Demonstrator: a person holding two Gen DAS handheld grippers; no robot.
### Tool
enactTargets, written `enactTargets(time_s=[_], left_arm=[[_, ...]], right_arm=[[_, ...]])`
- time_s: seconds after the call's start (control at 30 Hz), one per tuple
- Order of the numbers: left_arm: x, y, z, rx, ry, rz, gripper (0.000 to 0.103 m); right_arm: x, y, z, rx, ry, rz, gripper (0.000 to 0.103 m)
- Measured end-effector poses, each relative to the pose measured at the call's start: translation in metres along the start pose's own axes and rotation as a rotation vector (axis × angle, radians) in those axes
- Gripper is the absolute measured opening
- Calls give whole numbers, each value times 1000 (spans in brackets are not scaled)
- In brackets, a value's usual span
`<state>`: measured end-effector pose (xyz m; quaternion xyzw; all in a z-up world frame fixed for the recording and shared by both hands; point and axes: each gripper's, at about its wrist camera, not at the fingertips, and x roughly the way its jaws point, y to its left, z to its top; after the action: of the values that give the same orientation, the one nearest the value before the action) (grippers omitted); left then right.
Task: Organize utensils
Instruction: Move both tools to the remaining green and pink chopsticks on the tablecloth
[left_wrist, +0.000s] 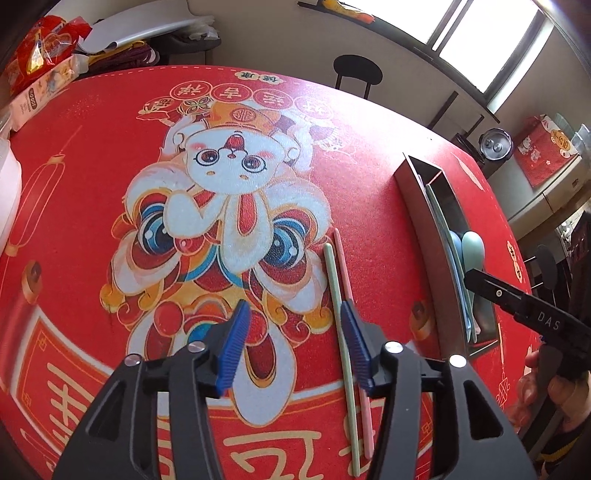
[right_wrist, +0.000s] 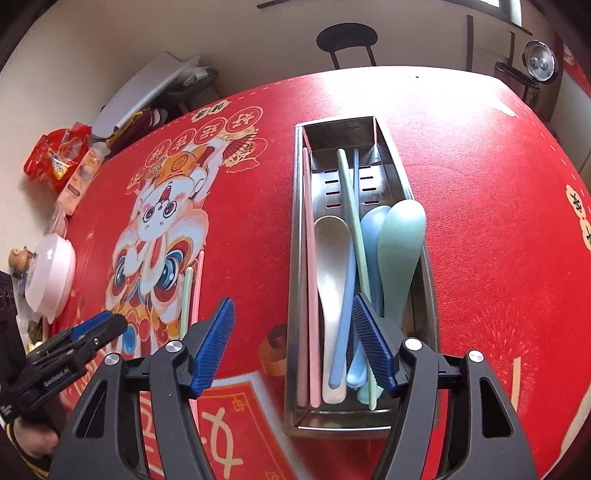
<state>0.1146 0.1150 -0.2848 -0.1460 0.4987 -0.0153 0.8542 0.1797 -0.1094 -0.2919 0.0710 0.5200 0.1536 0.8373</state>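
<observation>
A green chopstick and a pink chopstick lie side by side on the red printed mat; they also show in the right wrist view, green and pink. My left gripper is open and empty, low over the mat, its right finger over the pink chopstick. A steel utensil tray holds a white spoon, a blue spoon, a green spoon and several chopsticks. My right gripper is open and empty above the tray's near end. The tray also shows in the left wrist view.
A pink-and-white lidded bowl and snack packets sit at the mat's left edge. A black chair stands beyond the far edge. The right gripper's body reaches in beside the tray.
</observation>
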Motion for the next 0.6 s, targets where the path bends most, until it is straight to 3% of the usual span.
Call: enactTargets(time_s=[0.1, 0.4, 0.6], left_arm=[[5, -6, -10, 23, 18, -1, 64], [26, -16, -39, 100, 83, 30, 65], [34, -27, -41, 129, 81, 48, 55]], right_arm=[[-2, 5, -3, -12, 6, 10, 72], [-14, 11, -21, -18, 0, 13, 75], [-18, 10, -26, -15, -3, 11, 75]])
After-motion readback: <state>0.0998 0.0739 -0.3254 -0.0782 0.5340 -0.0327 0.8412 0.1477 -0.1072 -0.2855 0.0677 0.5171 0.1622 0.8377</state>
